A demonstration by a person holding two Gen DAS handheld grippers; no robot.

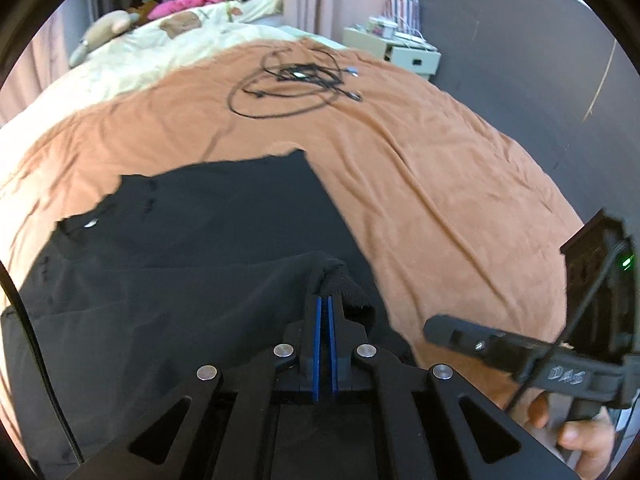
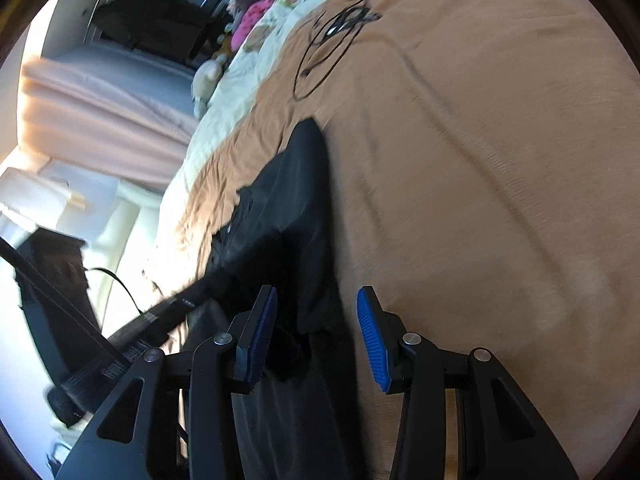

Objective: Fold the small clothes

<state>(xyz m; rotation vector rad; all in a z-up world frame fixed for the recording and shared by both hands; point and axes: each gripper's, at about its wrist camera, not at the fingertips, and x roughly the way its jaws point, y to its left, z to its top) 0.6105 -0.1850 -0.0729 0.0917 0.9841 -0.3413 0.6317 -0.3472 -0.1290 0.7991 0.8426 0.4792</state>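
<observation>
A black garment [image 1: 168, 264] lies spread on the orange-brown blanket [image 1: 440, 184] that covers the bed, and it serves as the landmark for everything else. One edge of it is lifted and folded back toward the camera in the left wrist view, forming a raised ridge of cloth.

The left gripper [image 1: 325, 304] has its blue-padded fingers [image 1: 319, 340] pressed together, clamped on that lifted edge of the black garment; the ribbed hem bunches just past the fingertips and drapes off to their right side.

The right gripper [image 2: 316, 300] hangs over the garment's border with the blanket. Its fingers [image 2: 370, 332] stand wide apart and hold nothing. One pad sits over the dark cloth, the other over bare blanket just beside the garment's edge, so the edge runs between them. In the left wrist view this same tool shows to the right of the garment, gripped by the person's hand [image 1: 580, 436].

Beyond the garment, farther up the blanket, lies a loose coil of black cables [image 1: 292, 88]. Past those are a cream quilt [image 1: 132, 60] and a pink cloth [image 1: 188, 2].
</observation>
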